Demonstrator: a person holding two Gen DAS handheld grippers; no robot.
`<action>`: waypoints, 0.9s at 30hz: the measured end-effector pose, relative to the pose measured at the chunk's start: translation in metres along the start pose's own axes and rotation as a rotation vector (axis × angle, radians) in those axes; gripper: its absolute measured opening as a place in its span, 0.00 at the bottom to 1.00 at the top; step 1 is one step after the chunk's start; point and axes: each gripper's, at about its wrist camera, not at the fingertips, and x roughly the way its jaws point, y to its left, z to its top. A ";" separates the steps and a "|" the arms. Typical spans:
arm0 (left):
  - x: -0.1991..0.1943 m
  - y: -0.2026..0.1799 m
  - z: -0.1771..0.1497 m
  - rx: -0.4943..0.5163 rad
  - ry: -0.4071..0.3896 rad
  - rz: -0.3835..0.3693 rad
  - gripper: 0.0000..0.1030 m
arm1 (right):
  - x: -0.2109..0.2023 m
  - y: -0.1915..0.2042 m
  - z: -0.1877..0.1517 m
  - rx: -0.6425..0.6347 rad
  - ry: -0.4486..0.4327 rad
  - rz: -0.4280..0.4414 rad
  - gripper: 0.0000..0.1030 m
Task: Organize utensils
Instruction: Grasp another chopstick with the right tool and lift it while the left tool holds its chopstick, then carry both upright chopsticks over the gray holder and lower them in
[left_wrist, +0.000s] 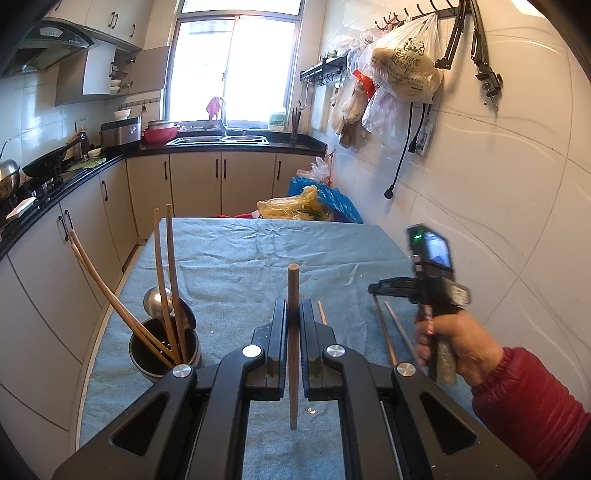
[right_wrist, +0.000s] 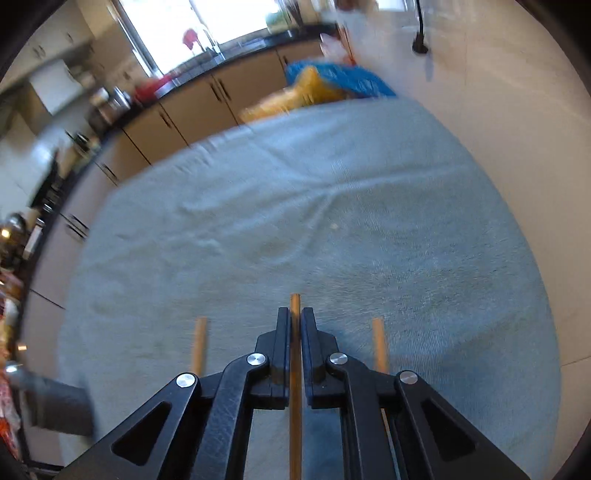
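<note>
You've got the left hand-held gripper (left_wrist: 293, 325) clamped tight on one wooden chopstick (left_wrist: 293, 295), the stick running straight up between the pads with its tip poking clear above them. That grip, well back from the tip, keeps it rigid and easy to aim, which is what you want for dropping it into the dark utensil holder (left_wrist: 164, 350) off to your left on the desk (left_wrist: 258, 251). The holder already carries several long chopsticks leaning against its rim and a metal ladle (left_wrist: 158, 301), so it reads as the collecting point.

Over on your right, the right hand-held gripper (right_wrist: 295, 325) is closed down on a second chopstick (right_wrist: 295, 306), gripped along its length the same way. The picture there is smeared, so I'd only say it looks as if the stick is barely off the cloth, if at all. Two more chopsticks, one (right_wrist: 199, 343) to the left and one (right_wrist: 379, 343) to the right, lie on the blue cloth either side of the fingers, roughly parallel and close beside it; my guess is you're working through that row one at a time.

Your hand (left_wrist: 454, 343) in the red sleeve holds the right tool low over those sticks, near the wall side.
</note>
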 end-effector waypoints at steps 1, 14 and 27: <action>-0.001 -0.001 0.000 0.000 -0.002 0.001 0.05 | -0.010 0.001 -0.001 -0.002 -0.029 0.033 0.05; -0.012 -0.003 -0.002 0.001 -0.021 0.017 0.05 | -0.129 0.049 -0.055 -0.118 -0.421 0.234 0.05; -0.032 -0.005 0.002 0.008 -0.056 0.036 0.05 | -0.183 0.086 -0.065 -0.186 -0.537 0.316 0.05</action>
